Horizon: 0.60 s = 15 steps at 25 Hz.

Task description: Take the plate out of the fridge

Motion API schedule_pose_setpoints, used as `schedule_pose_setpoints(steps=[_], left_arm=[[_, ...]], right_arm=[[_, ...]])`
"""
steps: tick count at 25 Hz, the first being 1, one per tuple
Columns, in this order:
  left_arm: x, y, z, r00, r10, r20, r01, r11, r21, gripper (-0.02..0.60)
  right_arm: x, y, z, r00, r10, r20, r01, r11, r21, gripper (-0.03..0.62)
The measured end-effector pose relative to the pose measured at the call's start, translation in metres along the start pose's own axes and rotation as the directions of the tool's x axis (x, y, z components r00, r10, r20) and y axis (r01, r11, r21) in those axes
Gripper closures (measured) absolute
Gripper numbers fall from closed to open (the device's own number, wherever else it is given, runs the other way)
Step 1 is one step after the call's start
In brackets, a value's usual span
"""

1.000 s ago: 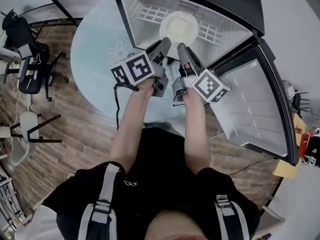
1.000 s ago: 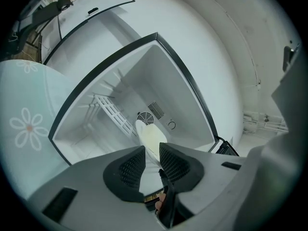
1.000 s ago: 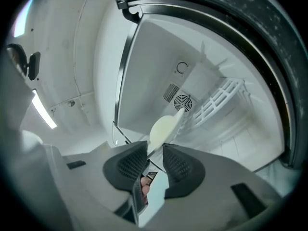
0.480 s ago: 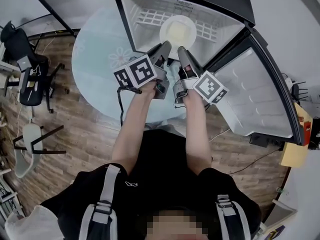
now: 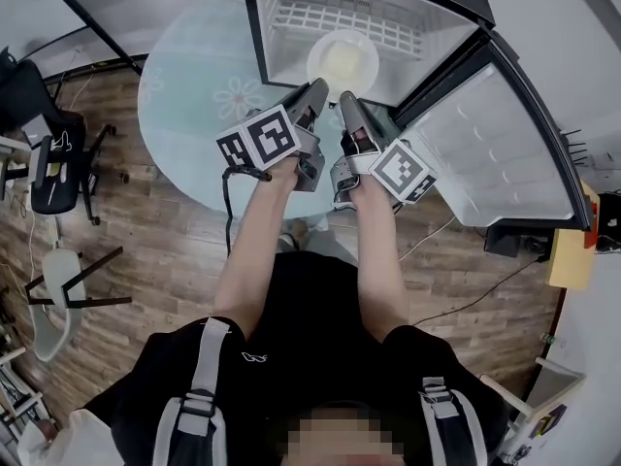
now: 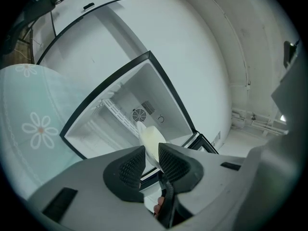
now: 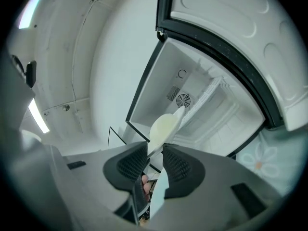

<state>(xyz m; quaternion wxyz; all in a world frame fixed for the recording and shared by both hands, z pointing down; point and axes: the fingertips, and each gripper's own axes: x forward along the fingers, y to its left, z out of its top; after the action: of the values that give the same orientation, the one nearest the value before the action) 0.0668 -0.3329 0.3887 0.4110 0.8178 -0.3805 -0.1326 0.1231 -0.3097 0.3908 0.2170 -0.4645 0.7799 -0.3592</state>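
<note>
Your left gripper (image 5: 318, 87) has its two dark ribbed fingers drawn narrow. They have just been closing, and the near rim of the pale cream round plate (image 5: 342, 61) sits pinched between them. In the left gripper view that rim fills the slim gap between the pads.

Your right gripper (image 5: 346, 98) is just beside it at 3 o'clock. Its fingers are equally narrow and clamp the same near rim, as the right gripper view shows. The two grips sit side by side at the plate's 6 o'clock edge.

The plate lies at 12 o'clock from both grippers, at the mouth of the small black-framed fridge with a white interior (image 5: 277, 47). It is over the front part of the white wire shelf (image 5: 388, 32). Whether it touches the shelf cannot be told.

The white-lined fridge door (image 5: 495, 153) stands swung wide open toward 3 o'clock.

At 9 o'clock from the fridge is the round pale blue-green glass table with a flower print (image 5: 189, 115). Below it is the brown wood-plank floor (image 5: 146, 250). Both your forearms reach straight toward 12 o'clock, close together.
</note>
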Motion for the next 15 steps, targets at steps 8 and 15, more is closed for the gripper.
schedule_pose_setpoints(steps=[8, 15], left_arm=[[-0.016, -0.003, 0.003, 0.999, -0.046, -0.012, 0.046, 0.999, 0.011, 0.502], [-0.022, 0.000, 0.014, 0.998, -0.061, 0.002, 0.061, 0.998, 0.008, 0.502]], right_arm=[[-0.006, 0.015, -0.009, 0.999, -0.017, 0.042, 0.017, 1.000, -0.014, 0.491], [0.003, 0.024, -0.012, 1.000, -0.013, 0.024, 0.014, 0.999, -0.041, 0.490]])
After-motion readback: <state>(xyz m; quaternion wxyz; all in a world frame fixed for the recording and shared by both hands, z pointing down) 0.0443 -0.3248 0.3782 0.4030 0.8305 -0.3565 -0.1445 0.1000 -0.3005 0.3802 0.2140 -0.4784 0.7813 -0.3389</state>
